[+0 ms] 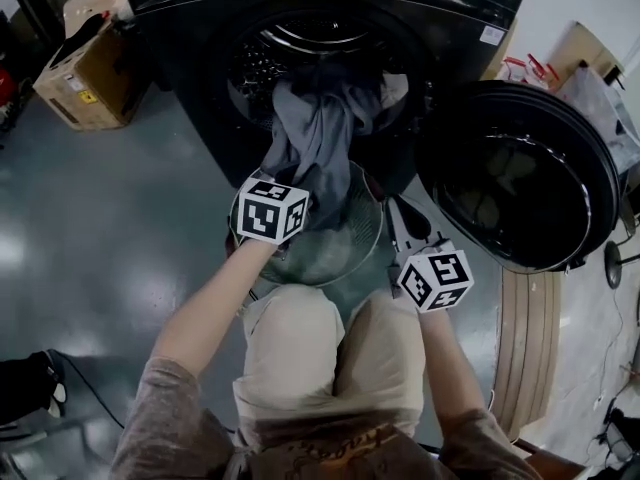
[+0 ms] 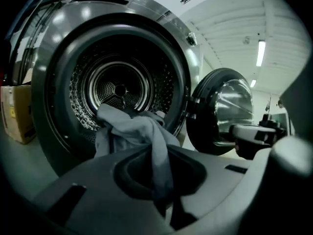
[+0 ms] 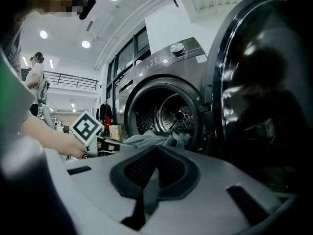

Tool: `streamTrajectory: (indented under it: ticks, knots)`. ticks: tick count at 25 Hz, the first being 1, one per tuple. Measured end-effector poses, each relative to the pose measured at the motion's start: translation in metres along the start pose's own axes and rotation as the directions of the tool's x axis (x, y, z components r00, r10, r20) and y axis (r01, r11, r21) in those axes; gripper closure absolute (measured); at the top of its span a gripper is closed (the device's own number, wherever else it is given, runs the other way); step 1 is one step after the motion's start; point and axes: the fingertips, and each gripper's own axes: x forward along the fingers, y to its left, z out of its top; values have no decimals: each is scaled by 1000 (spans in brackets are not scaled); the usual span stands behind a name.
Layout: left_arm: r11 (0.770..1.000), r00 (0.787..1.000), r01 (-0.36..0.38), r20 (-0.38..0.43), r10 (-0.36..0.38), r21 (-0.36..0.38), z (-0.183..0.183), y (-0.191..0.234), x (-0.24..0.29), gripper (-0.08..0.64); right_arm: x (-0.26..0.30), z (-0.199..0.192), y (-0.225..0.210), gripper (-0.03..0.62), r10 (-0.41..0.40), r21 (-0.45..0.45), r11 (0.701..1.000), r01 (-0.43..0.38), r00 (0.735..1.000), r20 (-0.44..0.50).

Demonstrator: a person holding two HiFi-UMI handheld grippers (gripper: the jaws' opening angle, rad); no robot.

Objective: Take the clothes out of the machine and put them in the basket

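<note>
A grey garment (image 1: pixel 318 128) hangs out of the black machine's drum (image 1: pixel 300 53) and runs down toward the round mesh basket (image 1: pixel 375 218) below the opening. My left gripper (image 1: pixel 288 193) is shut on this garment over the basket; in the left gripper view the cloth (image 2: pixel 132 126) stretches from the drum (image 2: pixel 117 87) into the closed jaws of the left gripper (image 2: pixel 159 190). More cloth lies in the drum mouth (image 3: pixel 146 140). My right gripper (image 1: pixel 397 211) waits beside the basket, shut, and the right gripper (image 3: pixel 146 192) has nothing between its jaws.
The machine's round door (image 1: pixel 520 178) stands swung open at the right, close to my right gripper. A cardboard box (image 1: pixel 85 73) sits on the floor left of the machine. Pale boards (image 1: pixel 525 338) lie at the right. A person (image 3: pixel 36 77) stands far off.
</note>
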Motion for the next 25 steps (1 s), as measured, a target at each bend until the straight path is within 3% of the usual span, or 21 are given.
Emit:
streamTrajectory:
  ticks: [11,16,17,18,19,20,25]
  knots:
    - [992,997,78,-9,-78,100,-12,-57,-89,520,13,-2,13,595,49,7,999,-49,999,6]
    - [995,998,64,-7,-64,77,-17,-56,-96,511,13,-3,17,595,56,6,998,-56,998,7]
    - [996,999,42,-12,-41,74,-19,-51,-94,487,13,-2,19,595,58,5,998,-58,998,8]
    - [997,1000,13,-14,-12,70,-21,-45,-92,420,12,-2,19,595,59,5,998,-59,998,7]
    - [998,1000,-15,-12,16,60,-21,-38,-90,305,11,-3,20,595,60,4,998,-60,998,5]
    - [998,999,-37,-6,37,44,-21,-32,-87,250,10,-4,20,595,61,3,998,-61,998,1]
    - [999,998,-38,-45,38,21,-25,-22,-70,193,6,-8,20,595,60,-3,998,-60,998,-14]
